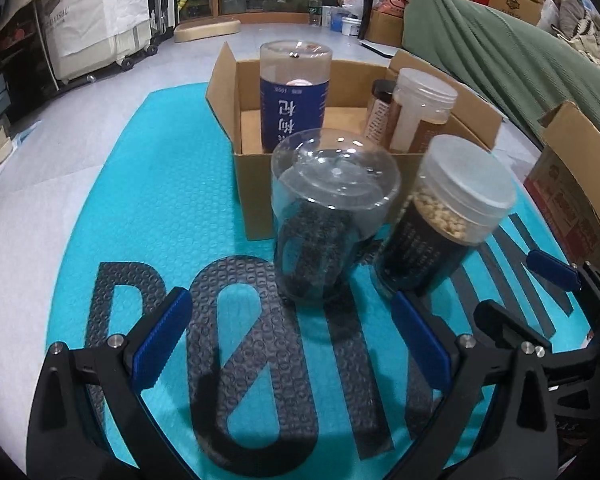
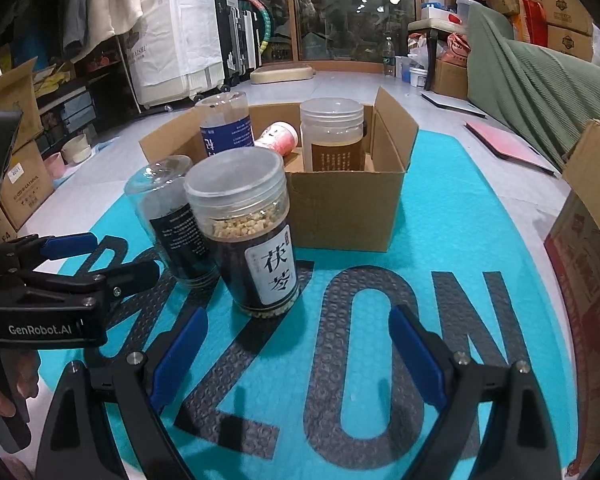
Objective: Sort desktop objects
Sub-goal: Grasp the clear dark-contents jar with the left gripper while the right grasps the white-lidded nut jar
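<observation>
Our left claw (image 1: 292,344) is nearest, with its blue fingers (image 1: 162,338) wide apart and holding nothing. It hangs low over the teal mat (image 1: 140,184). Just ahead stands a clear jar (image 1: 328,216) with dark bits inside. Right beside it stands a bean jar (image 2: 246,236) with a white label. Our right claw (image 2: 298,354) is spread apart too and empty, just behind the bean jar. Behind both jars sits an open box (image 2: 348,208) on the mat. We see a blue bottle (image 1: 294,96), a tan jar (image 2: 332,134) and a pink cup (image 2: 278,138) on its side in the box.
</observation>
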### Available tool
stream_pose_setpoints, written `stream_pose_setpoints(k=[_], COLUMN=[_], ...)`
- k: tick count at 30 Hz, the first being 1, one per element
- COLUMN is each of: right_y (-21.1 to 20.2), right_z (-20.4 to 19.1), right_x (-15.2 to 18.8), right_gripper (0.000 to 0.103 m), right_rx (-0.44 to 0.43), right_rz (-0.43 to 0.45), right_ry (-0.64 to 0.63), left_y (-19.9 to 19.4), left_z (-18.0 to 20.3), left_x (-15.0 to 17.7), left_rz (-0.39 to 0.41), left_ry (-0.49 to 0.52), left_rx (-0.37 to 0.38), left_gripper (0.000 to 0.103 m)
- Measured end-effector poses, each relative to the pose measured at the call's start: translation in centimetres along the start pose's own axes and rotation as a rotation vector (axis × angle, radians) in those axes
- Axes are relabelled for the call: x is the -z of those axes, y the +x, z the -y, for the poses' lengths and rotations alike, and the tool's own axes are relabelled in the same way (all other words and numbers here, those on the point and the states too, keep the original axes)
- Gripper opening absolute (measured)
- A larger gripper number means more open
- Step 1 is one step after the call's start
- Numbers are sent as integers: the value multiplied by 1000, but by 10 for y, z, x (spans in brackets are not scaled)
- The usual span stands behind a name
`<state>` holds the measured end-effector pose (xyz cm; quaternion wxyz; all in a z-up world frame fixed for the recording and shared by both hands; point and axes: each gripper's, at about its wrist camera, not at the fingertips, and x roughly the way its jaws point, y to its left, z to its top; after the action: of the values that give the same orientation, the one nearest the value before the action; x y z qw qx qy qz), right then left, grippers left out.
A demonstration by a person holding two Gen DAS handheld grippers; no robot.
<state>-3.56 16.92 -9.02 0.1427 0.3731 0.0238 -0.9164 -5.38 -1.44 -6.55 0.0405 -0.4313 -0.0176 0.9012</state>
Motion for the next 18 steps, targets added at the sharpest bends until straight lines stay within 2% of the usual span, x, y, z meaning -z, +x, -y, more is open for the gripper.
stream_pose_setpoints(k=[14,18], right_y=[37,46], right_z=[-7,-4], right_x=[-6,-9], right_gripper=[93,93], right_rx=[3,-14], right_rz=[0,-6], right_ry=[-1,11], left_y=[35,43], left_z=[-8,-6], left_x=[-10,-13], left_rz=[0,6], left_ry=[-43,-27], left_rx=[28,34], left_gripper=[100,100])
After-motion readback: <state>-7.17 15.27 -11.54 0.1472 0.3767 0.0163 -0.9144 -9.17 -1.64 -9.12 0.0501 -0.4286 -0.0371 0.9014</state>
